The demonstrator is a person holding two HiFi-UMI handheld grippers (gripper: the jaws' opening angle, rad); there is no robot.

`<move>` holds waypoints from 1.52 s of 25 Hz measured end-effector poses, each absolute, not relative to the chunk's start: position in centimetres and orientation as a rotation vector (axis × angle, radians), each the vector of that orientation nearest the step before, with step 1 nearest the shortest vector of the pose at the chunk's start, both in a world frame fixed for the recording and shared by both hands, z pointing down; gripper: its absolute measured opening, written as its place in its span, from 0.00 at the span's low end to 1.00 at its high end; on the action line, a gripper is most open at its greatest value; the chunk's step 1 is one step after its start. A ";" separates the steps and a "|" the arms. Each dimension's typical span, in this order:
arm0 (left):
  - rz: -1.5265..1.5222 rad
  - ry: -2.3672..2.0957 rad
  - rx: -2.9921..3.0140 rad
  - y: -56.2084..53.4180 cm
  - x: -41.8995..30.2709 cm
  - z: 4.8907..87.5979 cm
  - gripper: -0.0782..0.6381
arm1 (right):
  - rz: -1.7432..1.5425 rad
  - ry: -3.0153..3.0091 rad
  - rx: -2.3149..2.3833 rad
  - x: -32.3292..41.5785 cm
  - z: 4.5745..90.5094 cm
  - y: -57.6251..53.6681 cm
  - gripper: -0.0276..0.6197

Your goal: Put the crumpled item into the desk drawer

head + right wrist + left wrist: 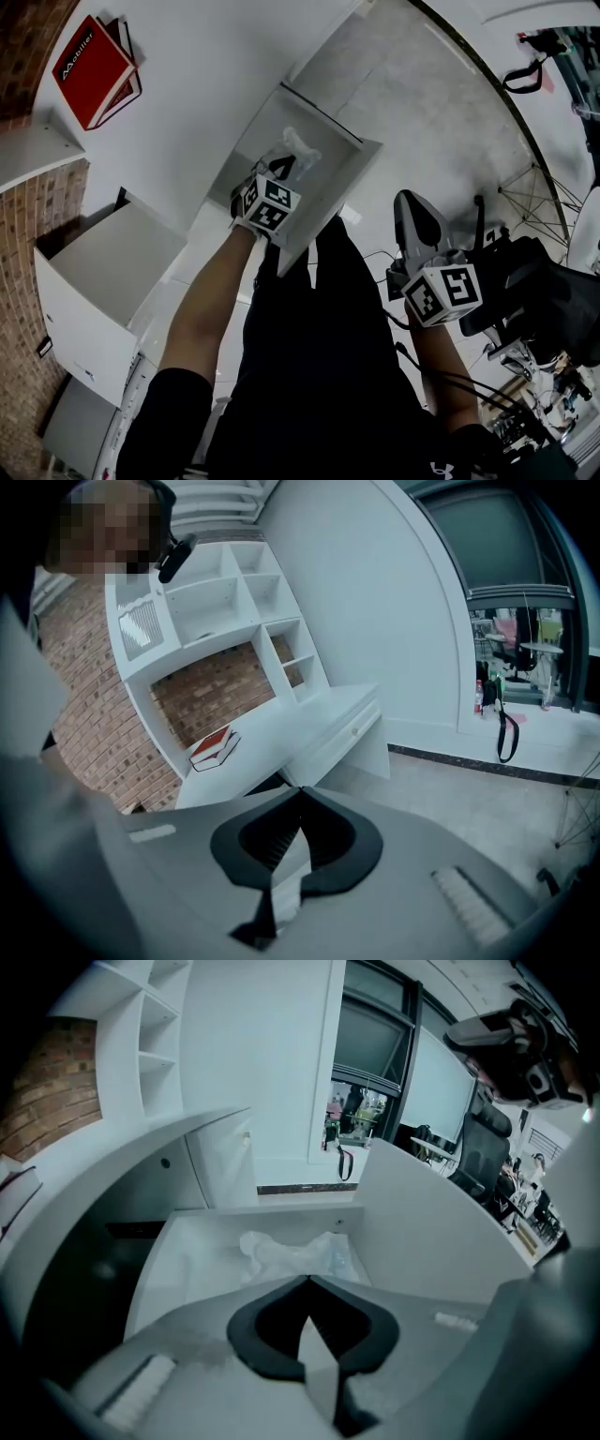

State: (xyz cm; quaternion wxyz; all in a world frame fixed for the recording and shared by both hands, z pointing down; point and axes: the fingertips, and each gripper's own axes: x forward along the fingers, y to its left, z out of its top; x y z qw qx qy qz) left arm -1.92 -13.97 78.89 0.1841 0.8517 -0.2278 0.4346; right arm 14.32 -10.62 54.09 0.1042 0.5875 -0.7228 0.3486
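The white desk drawer [349, 176] stands pulled open below the desk top. A crumpled, whitish translucent item [300, 147] lies inside it, toward the back. My left gripper [281, 169] reaches down into the drawer, its tips right at the item. In the left gripper view the jaws [307, 1280] meet with nothing visible between them, and the crumpled item [292, 1252] rests on the drawer floor [187, 1265] just beyond the tips. My right gripper [411, 199] hangs to the right, away from the drawer, over the floor. Its jaws [301, 789] are shut and empty.
A red book [94, 67] lies on the white desk top [197, 75], seen also as the red book [212, 745] below a white shelf unit [216, 602]. A white open box [98, 281] sits at the left by a brick wall. An office chair [548, 295] and cables crowd the right.
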 end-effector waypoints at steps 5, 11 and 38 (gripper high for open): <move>1.268 -0.597 2.409 -13.6 -1.5 80.8 0.11 | 1.050 -2.118 1.710 14.2 54.9 -10.5 0.05; 1.322 -0.555 2.397 -13.4 -1.2 82.7 0.11 | 1.063 -2.109 1.691 13.7 55.2 -10.1 0.05; 1.379 -0.544 2.390 -13.1 -2.1 83.2 0.27 | 1.036 -2.159 1.648 11.6 54.3 -9.8 0.05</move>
